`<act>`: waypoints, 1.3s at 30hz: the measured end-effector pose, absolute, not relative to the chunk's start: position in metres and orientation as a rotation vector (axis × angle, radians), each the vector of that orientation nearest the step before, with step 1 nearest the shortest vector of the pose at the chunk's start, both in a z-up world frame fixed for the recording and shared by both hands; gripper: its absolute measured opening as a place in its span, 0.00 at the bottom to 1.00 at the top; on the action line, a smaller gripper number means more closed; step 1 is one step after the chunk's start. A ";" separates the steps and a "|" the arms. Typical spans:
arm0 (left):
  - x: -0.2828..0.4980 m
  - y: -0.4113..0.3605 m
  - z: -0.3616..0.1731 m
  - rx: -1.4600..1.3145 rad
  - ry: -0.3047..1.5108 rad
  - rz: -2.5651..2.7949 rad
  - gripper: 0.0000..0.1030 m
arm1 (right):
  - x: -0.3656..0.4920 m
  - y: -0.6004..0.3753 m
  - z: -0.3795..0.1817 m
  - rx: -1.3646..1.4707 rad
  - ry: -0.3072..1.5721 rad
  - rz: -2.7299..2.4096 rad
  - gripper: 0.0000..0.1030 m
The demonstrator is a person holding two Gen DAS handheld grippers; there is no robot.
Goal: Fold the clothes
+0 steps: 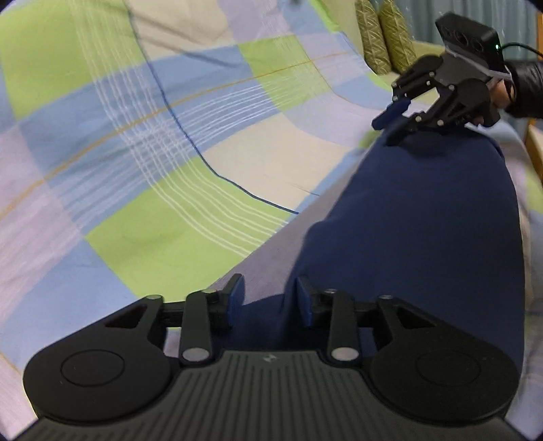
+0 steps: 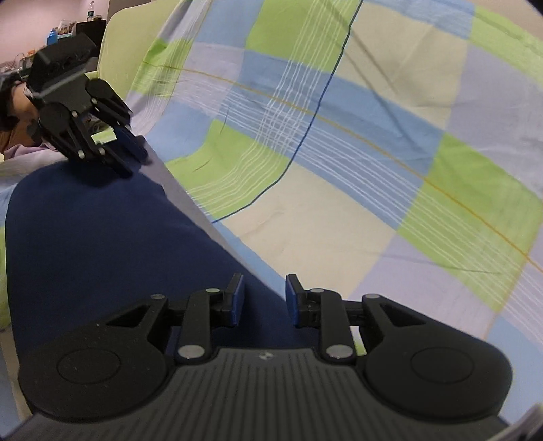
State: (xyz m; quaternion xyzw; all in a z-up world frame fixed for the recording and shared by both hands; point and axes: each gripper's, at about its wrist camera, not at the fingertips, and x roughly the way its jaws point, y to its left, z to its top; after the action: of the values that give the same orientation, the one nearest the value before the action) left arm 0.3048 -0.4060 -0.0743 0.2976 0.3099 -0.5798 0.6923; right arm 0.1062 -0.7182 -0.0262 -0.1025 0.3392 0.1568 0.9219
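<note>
A dark navy garment [image 1: 424, 220] lies as a long folded strip on a checked bedsheet [image 1: 152, 135]. It also shows in the right wrist view [image 2: 101, 244]. My left gripper [image 1: 269, 298] is open, its jaws standing over the garment's near end and left edge. My right gripper [image 2: 264, 298] is open over the garment's other end, at its edge. Each gripper shows in the other's view: the right gripper [image 1: 393, 123] and the left gripper [image 2: 130, 159] both hover at the garment's far end, open and empty.
The sheet is checked in green, blue, lilac and cream with a dark blue line [image 2: 312, 118] across it. Two green patterned cushions [image 1: 383, 37] stand on a sofa beyond the bed. A cluttered shelf [image 2: 64, 29] shows at the far left.
</note>
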 end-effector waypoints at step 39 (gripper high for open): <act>0.312 -0.368 -0.069 0.509 0.657 -1.150 0.01 | 0.069 -0.762 -0.022 -0.138 0.654 0.142 0.00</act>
State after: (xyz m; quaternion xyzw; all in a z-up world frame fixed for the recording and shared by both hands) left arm 0.3116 -0.3683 -0.0687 0.2338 0.3014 -0.5280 0.7588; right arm 0.0693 -0.7618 -0.0223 -0.0677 0.3206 0.0696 0.9422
